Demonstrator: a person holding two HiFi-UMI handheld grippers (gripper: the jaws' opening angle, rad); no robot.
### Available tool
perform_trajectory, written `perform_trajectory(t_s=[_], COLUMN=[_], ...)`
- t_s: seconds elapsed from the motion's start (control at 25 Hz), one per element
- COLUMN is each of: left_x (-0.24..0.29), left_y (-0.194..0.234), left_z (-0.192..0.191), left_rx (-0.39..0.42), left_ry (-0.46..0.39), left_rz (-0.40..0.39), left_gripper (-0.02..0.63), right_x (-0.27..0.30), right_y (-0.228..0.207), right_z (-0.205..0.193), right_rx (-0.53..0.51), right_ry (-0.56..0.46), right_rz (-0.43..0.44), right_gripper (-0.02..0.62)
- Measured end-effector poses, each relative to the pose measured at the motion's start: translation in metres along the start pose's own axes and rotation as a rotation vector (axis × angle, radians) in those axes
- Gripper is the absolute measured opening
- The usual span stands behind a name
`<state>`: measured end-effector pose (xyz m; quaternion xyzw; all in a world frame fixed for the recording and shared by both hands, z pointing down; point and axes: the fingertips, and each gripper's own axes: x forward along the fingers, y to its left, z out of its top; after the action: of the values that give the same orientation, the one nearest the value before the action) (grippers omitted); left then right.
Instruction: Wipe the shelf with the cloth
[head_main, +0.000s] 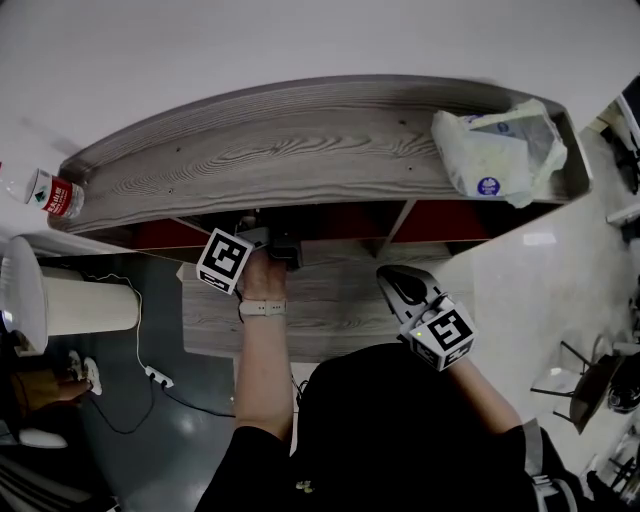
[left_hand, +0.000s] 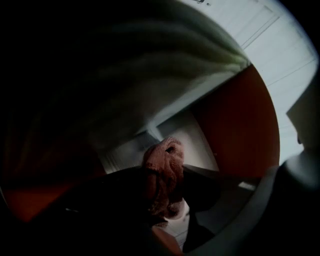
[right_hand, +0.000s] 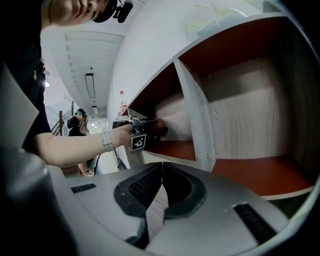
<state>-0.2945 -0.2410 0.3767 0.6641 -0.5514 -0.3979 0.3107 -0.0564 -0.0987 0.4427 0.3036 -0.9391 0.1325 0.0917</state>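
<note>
The left tongs (left_hand: 162, 197) clamp a reddish cloth (left_hand: 164, 167) inside a dark shelf (head_main: 300, 150) compartment under the top board. The right tongs (right_hand: 160, 175) are closed on nothing, outside the shelf's front edge. A plastic bag (head_main: 500, 150) lies at the top's right end.

No txt legible anywhere. Bottle (head_main: 56, 195) at far left: red label w/ white print, too small to read. Plastic bag (head_main: 500, 150) on shelf (head_main: 300, 150) top, rt end: round blue logo, too blurred to read. L marker cube (head_main: 225, 260) & R marker cube (head_main: 449, 337): b/w square codes only, no letters or nos.
</note>
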Motion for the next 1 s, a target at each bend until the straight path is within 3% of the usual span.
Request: perform_trajectory(t_s=[0.16,0.32,0.48,0.84,1.0], left_x=[0.008,0.020,0.025,0.038,0.041], left_y=[-0.010,-0.038,-0.045,-0.079,-0.085], left_z=[-0.027,-0.063,-0.091,-0.157,-0.166], left_rx=[-0.007,-0.062,-0.040,-0.075,-0.092], left_ry=[0.065,0.127,0.177,0.312,0.303], left_rz=[-0.003,-0.079,-0.069,-0.140,-0.151], left_gripper=[0.163,0.163,0.163,0.163,0.163], right_x=[-0.008,-0.020,-0.039,-0.074,-0.083], right_y=[-0.011,-0.020,-0.034,-0.057,-0.061], right_z=[-0.005,0.004,-0.002,-0.013,-0.010], right_rx=[-0.007,0.019,0.012,0.014,-0.003], right_ry=[-0.008,-0.026,-0.029,-0.025,-0.027], right_rz=[-0.020,-0.063,-0.098,-0.154,-0.158], right_gripper=[-0.003,-0.003,-0.003,-0.003,-0.003])
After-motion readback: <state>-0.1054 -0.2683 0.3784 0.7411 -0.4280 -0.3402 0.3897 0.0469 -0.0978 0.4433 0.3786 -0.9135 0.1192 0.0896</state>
